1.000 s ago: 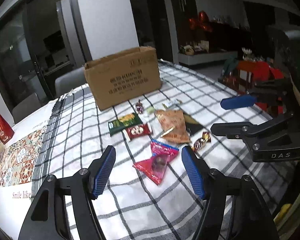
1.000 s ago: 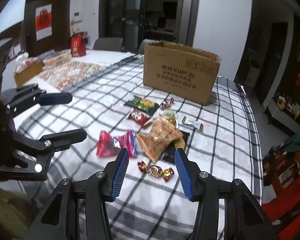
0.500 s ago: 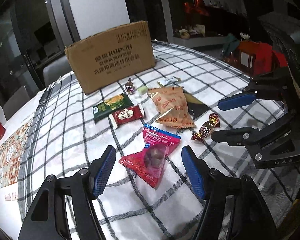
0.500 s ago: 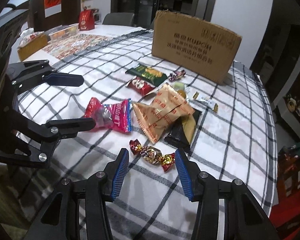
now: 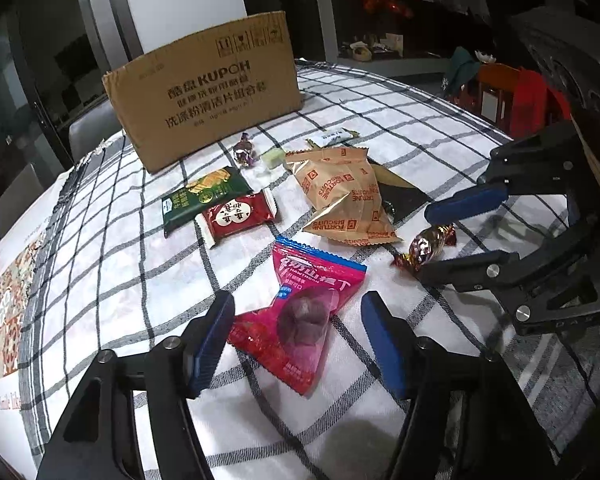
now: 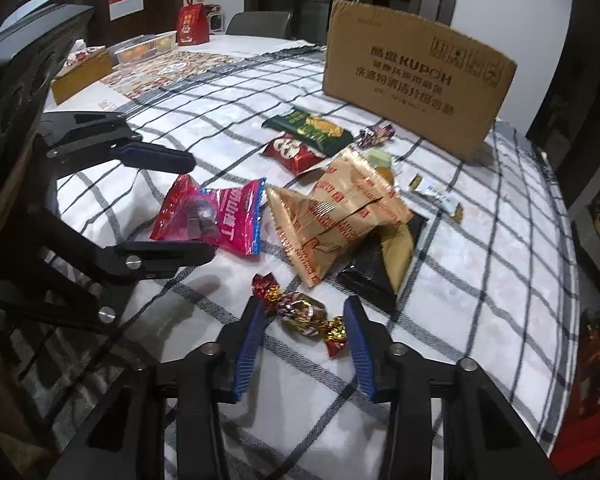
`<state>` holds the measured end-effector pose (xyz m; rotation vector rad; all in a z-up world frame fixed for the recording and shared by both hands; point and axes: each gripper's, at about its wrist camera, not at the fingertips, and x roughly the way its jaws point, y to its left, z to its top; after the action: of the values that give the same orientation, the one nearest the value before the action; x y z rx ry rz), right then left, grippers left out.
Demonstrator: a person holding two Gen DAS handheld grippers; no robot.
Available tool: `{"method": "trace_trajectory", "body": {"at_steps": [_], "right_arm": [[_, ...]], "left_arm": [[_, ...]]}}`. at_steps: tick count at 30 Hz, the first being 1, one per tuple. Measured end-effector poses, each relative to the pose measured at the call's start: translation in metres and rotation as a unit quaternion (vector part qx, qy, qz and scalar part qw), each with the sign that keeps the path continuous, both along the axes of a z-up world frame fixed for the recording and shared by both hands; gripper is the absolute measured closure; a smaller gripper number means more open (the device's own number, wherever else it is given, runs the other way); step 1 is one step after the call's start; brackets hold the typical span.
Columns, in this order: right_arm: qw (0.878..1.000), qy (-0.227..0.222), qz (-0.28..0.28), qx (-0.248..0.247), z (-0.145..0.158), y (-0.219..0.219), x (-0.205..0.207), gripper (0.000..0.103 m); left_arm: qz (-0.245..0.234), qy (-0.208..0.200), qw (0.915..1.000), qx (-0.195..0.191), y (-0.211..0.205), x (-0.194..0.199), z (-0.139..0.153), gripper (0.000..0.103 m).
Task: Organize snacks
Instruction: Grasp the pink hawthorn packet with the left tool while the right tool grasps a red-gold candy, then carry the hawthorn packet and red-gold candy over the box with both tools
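Observation:
Snacks lie on a checked tablecloth (image 5: 120,264) in front of a cardboard box (image 5: 204,92). My left gripper (image 5: 298,312) is low over a pink hawthorn packet (image 5: 316,280). Its jaws are closing with the packet between the blue pads, which do not press it. My right gripper (image 6: 303,312) straddles a gold and red twist-wrapped candy (image 6: 300,312). Its jaws are closing too, and the pads stand right at the wrapper's twisted ends. Each gripper also shows in the other's view: the right gripper (image 5: 424,242), the left gripper (image 6: 202,206).
Behind lie a tan biscuit bag (image 5: 340,196) over a black packet (image 5: 404,196), a green packet (image 5: 204,196), a red packet (image 5: 236,216) and a small purple candy (image 5: 246,150). A plastic tub (image 6: 146,46), a red bag (image 6: 192,24) and a yellow box (image 6: 80,76) stand far left.
Both grippers have come down and forward toward the table, so the snacks look larger. The right jaws have narrowed around the candy. The left jaws have narrowed slightly.

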<state>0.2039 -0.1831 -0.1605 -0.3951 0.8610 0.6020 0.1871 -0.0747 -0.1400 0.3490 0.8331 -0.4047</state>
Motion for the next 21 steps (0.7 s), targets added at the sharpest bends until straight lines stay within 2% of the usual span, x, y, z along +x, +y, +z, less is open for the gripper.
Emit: {"method": "trace_trajectory", "body": {"at_steps": [4, 6, 8, 12, 15, 21], "right_arm": [[1.0, 0.001, 0.0, 0.004, -0.002, -0.001, 0.002, 0.067], [1.0, 0.001, -0.002, 0.006, -0.002, -0.001, 0.003, 0.073], [1.0, 0.004, -0.006, 0.012, -0.002, -0.002, 0.005, 0.074], [1.0, 0.001, -0.011, 0.014, -0.001, -0.002, 0.005, 0.075], [1.0, 0.002, -0.019, 0.02, 0.0, -0.001, 0.004, 0.075], [0.999, 0.0, -0.039, 0.038, 0.006, -0.002, 0.0, 0.075]], "left_arm": [[0.01, 0.016, 0.9998, -0.01, 0.001, 0.009, -0.004, 0.044], [0.015, 0.026, 0.9994, -0.016, 0.002, 0.012, -0.005, 0.047], [0.018, 0.029, 0.9993, -0.017, 0.002, 0.013, -0.006, 0.049], [0.021, 0.035, 0.999, -0.02, 0.003, 0.013, -0.008, 0.063], [0.024, 0.035, 0.9988, -0.023, 0.005, 0.013, -0.008, 0.069], [0.032, 0.041, 0.9979, -0.037, 0.009, 0.009, -0.003, 0.072]]}}
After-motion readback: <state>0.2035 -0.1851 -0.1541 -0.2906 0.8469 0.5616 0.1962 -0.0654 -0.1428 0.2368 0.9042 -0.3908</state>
